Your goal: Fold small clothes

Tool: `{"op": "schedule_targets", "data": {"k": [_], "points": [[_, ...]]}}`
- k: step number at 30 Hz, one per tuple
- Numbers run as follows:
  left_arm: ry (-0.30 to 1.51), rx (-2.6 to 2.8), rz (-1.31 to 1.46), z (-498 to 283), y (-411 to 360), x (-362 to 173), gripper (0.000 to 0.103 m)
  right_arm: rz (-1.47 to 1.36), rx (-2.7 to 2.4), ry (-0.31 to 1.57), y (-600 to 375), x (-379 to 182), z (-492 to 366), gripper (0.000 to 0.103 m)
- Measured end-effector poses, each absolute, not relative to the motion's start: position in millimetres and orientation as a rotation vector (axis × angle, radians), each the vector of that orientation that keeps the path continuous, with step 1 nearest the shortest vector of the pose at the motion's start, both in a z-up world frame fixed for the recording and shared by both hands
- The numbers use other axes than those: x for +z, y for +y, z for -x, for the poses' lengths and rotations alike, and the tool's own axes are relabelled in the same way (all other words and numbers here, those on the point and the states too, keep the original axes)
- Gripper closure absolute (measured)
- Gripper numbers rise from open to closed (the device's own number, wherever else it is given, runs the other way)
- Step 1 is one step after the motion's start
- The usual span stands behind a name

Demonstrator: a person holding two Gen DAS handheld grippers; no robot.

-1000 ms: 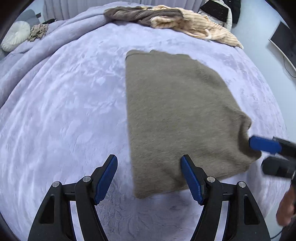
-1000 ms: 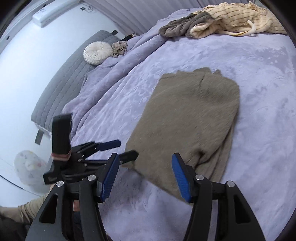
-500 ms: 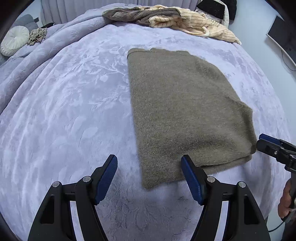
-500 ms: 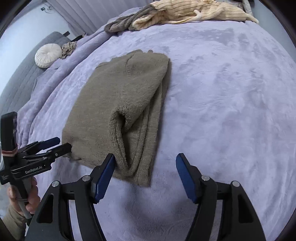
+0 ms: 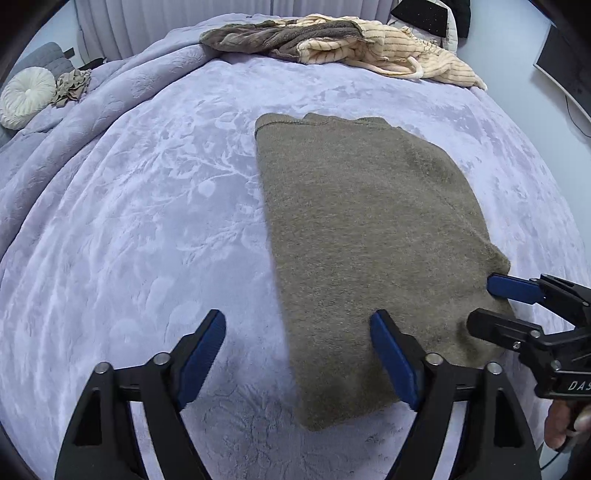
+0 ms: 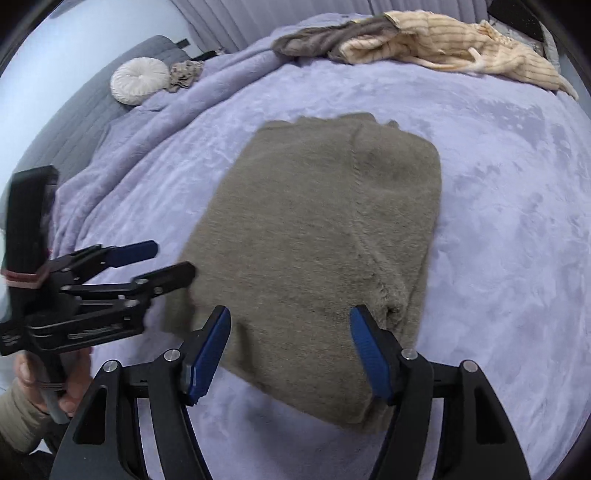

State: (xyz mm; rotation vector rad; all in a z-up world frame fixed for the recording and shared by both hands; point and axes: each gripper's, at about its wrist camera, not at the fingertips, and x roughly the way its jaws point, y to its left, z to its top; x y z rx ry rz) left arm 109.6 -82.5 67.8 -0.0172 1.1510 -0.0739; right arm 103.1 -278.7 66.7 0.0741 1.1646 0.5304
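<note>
under both grippers spreads a lilac plush blanket [image 5: 140,229] on a bed. the left gripper [image 5: 297,345] is opening, gripping nothing; the folded olive sweater [image 5: 362,236] lies under its right finger. the right gripper [image 6: 290,341] hovers wide open over the sweater's near edge. beyond, heaped clothes [image 5: 343,46], a round cushion [image 6: 139,80].

Whole bed's covered in a lilac plush blanket [image 5: 140,229] with a leafy embossed pattern, bunched into folds along the far left side. Off that edge sits a round cream cushion [image 5: 26,96] on a grey quilted sofa [image 6: 92,96], with a crumpled beige rag [image 5: 72,85] just beside it. Pleated pale curtains [image 5: 147,26] behind. Dark monitor [image 5: 565,66] on the right wall.
</note>
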Motion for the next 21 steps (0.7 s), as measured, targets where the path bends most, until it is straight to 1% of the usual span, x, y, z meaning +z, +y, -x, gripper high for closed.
{"op": "schedule_targets", "data": {"k": [1,4,6,7,9,11,15,18,21], "points": [[1.153,-0.086,0.019,-111,-81,69,0.017,-0.097,0.532,1.166,-285,65,-103,0.036],[1.147,-0.119,0.098,-117,-60,82,0.017,-0.135,0.519,1.125,-303,80,-97,0.035],[1.157,-0.129,0.196,-128,-36,89,0.017,-0.114,0.458,1.088,-318,93,-94,0.022],[1.172,-0.136,0.239,-135,-25,89,0.017,-0.078,0.383,1.070,-326,98,-96,0.019],[1.199,-0.143,0.307,-148,-7,88,0.017,-0.083,0.313,1.056,-350,105,-104,0.019],[1.223,-0.167,0.342,-161,1,84,0.017,-0.165,0.281,1.077,-375,107,-117,0.019],[1.300,-0.310,0.457,-183,-11,66,0.018,-0.302,0.300,1.109,-396,104,-141,0.019],[1.347,-0.359,0.459,-194,-37,50,0.017,-0.442,0.403,1.188,-387,83,-163,0.019],[1.385,-0.379,0.455,-204,-57,30,0.017,-0.505,0.441,1.260,-367,52,-181,0.019]]}}
